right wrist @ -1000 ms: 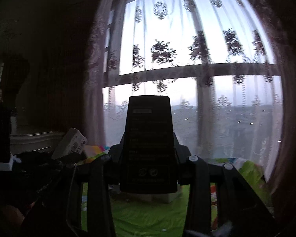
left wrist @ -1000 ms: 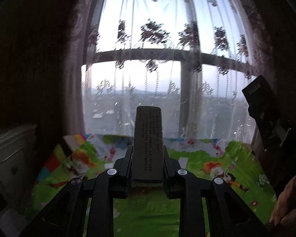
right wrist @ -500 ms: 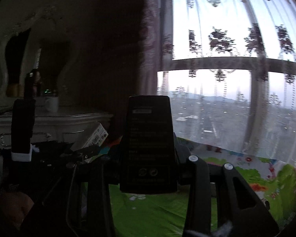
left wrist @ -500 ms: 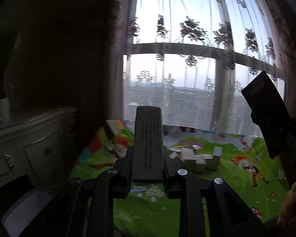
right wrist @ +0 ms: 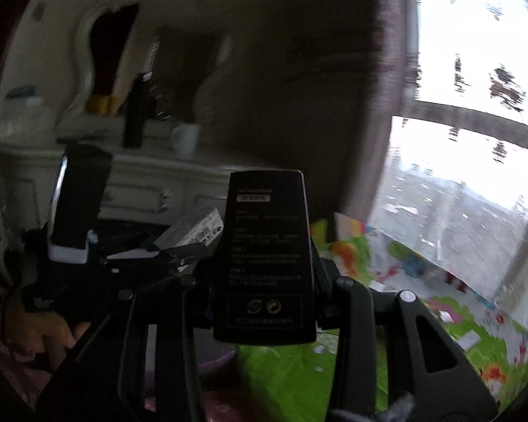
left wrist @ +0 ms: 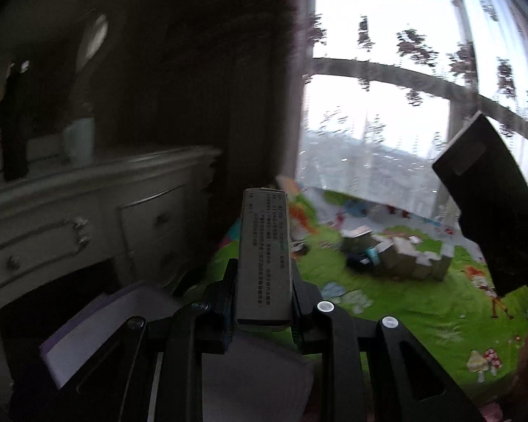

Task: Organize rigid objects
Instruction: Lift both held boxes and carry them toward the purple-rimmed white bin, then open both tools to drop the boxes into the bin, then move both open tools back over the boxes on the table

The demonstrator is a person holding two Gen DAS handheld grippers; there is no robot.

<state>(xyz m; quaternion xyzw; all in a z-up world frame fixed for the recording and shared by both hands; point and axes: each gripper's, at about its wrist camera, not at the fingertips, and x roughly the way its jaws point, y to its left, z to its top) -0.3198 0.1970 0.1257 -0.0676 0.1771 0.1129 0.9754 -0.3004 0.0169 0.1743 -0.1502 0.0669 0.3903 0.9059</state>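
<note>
Left fingers (left wrist: 264, 281): closed on a grey box (left wrist: 264, 256), one finger against each long side. The box stands upright between them, its lower end seated at the finger bases and its upper end projecting forward. It is narrow and slab-shaped; the face toward the camera carries columns of small dark print. The left gripper (left wrist: 264, 311) is held above the floor, level to slightly downward, toward the corner between a dresser (left wrist: 88, 218) and a window (left wrist: 404, 105).

Right fingers (right wrist: 264, 274): closed on a black box (right wrist: 265, 256), clamped at both long edges. This box is wider than the grey one, upright, with faint print blocks and two round symbols near its lower end. The right gripper (right wrist: 264, 302) is raised to a similar height and appears in the left view at the right edge, with the black box (left wrist: 489, 204) tilted.

In the right view, the left gripper (right wrist: 179, 256) lies to the left, with the grey box (right wrist: 193, 234) showing a printed white label, and the person's left hand (right wrist: 42, 330) holds the handle.

Surroundings: a green play mat (left wrist: 422, 309) covers the floor; small cartons (left wrist: 397, 256) lie on it near the window. A pale cup (left wrist: 79, 140) stands on the dresser.
</note>
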